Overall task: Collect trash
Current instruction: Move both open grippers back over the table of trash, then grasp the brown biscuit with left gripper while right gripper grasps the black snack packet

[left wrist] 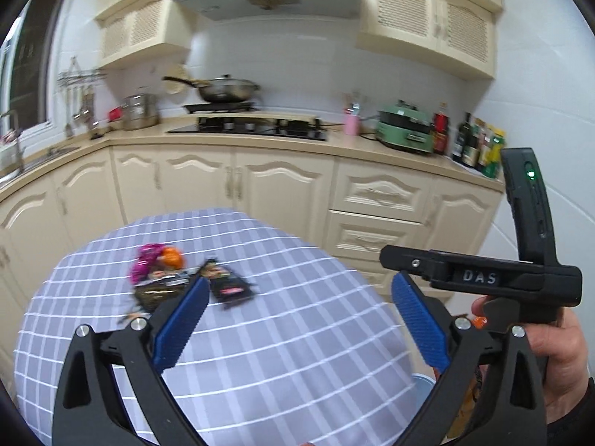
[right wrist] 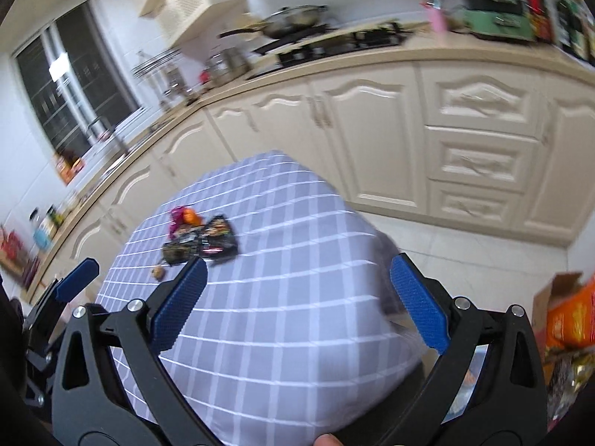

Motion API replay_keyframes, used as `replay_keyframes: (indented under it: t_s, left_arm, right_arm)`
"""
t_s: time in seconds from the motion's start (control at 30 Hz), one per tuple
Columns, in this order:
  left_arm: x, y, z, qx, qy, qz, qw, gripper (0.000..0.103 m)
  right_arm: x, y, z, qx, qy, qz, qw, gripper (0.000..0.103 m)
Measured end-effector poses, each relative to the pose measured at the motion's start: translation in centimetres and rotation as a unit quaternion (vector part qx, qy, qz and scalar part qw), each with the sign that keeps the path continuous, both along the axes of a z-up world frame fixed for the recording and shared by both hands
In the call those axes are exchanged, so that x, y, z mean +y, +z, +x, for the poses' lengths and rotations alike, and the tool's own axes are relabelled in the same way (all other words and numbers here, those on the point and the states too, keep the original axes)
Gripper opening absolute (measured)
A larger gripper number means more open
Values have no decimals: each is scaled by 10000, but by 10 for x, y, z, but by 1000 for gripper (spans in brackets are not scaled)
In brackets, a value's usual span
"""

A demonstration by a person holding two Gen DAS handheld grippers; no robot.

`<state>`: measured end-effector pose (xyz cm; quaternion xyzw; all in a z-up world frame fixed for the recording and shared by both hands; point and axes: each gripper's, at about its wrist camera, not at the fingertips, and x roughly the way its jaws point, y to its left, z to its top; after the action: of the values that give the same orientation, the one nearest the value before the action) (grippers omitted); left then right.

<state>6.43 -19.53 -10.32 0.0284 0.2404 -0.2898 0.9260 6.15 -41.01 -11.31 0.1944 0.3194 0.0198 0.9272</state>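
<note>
Right gripper (left wrist: 483,277) reads "DAS" (raised letters).

The left tool (left wrist: 299,314) has its blue-padded jaws spread wide, nothing between them, and tilts downward. The right tool (right wrist: 297,303) is likewise agape and empty, angled down. In the left wrist view the person's right hand (left wrist: 557,353) grips the right tool's handle.

Both grippers share one build — black angular arms with triangular cut-outs, silver screws at the pivots, ribbed blue pads (left wrist: 182,321). At right in the left wrist view, the right gripper (left wrist: 479,278) bears raised "DAS" lettering and a green light; a dark sleeve (left wrist: 572,420) shows lower right.
</note>
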Motion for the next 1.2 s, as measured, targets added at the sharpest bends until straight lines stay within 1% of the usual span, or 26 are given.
replay_keyframes:
  t_s: [0.2,0.37,0.5,0.6,0.73,0.87,0.93,0.97,1.0,1.03,1.07,1.17,1.2]
  left_arm:
    - [56,-8,31,158,644,36,9978,96]
    - [84,-27,57,373,943,114,9948,96]
    - [94,-45,76,592,1063,254,9922,96]
    - [99,-60,93,825,1140,330,9895,96]
    - [101,-81,111,1161,1219,525,9843,96]
    - [101,-95,129,1526,1178,553,9797,96]
    - [100,-97,135,1568,1137,536,9796,96]
    - [98,-98,138,1551,1136,593,9796,95]
    - [97,-100,141,1577,1121,619,9791,93]
    - [95,-102,143,1660,1066,633,9783,78]
    - [92,-107,147,1794,997,673,9764,66]
    - [92,-109,148,1852,929,642,9762,63]
    - [92,-110,149,1854,934,643,9761,63]
  right_arm:
    - [42,1,38,51,380,-214,9990,97]
    - [62,-8,59,183,564,-303,9978,97]
    - [70,-19,74,337,683,-362,9964,97]
    - [75,-28,85,457,734,-423,9954,97]
    - [81,-39,100,662,773,-576,9931,97]
    - [90,-50,112,828,949,-736,9893,97]
    - [98,-57,120,924,1080,-893,9858,97]
    - [101,-60,125,969,1132,-961,9842,97]
    - [104,-63,129,1003,1160,-1025,9828,97]
    - [106,-65,133,1031,1178,-1081,9817,97]
    - [109,-69,138,1077,1177,-1170,9802,97]
    - [114,-73,149,1111,1220,-1304,9776,97]
    - [118,-74,154,1117,1245,-1375,9763,95]
